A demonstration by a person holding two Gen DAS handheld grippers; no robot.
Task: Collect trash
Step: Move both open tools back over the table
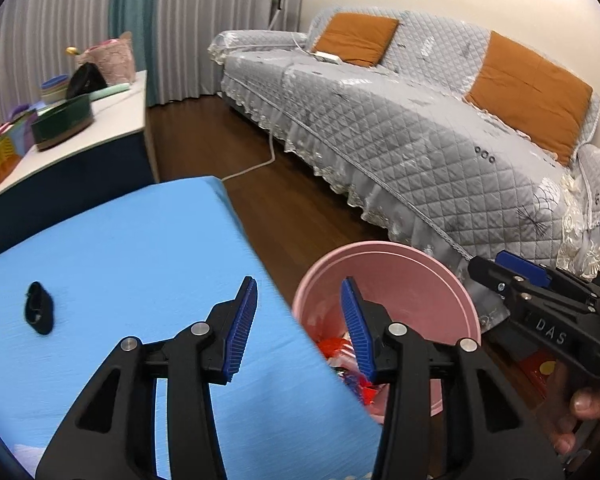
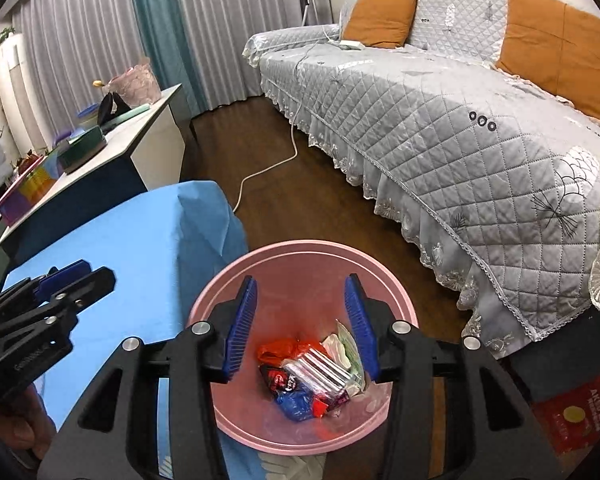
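A pink bin [image 2: 300, 256] stands on the floor beside the blue-covered table [image 2: 132, 248]. It holds crumpled wrappers [image 2: 308, 376] in red, blue, white and clear plastic. My right gripper [image 2: 300, 300] is open and empty, directly above the bin's mouth. My left gripper [image 1: 298, 300] is open and empty over the table's right edge, with the bin [image 1: 400, 268] partly below it. A small black object [image 1: 39, 307] lies on the blue table [image 1: 140, 248] at the left. The right gripper also shows in the left wrist view [image 1: 512, 272], and the left gripper shows in the right wrist view [image 2: 60, 276].
A grey quilted sofa [image 2: 440, 120] with orange cushions [image 2: 380, 14] runs along the right. A white cable [image 2: 268, 164] lies on the wooden floor. A side cabinet [image 1: 100, 120] with boxes and bags stands at the back left. A red box [image 2: 572, 412] sits on the floor near the bin.
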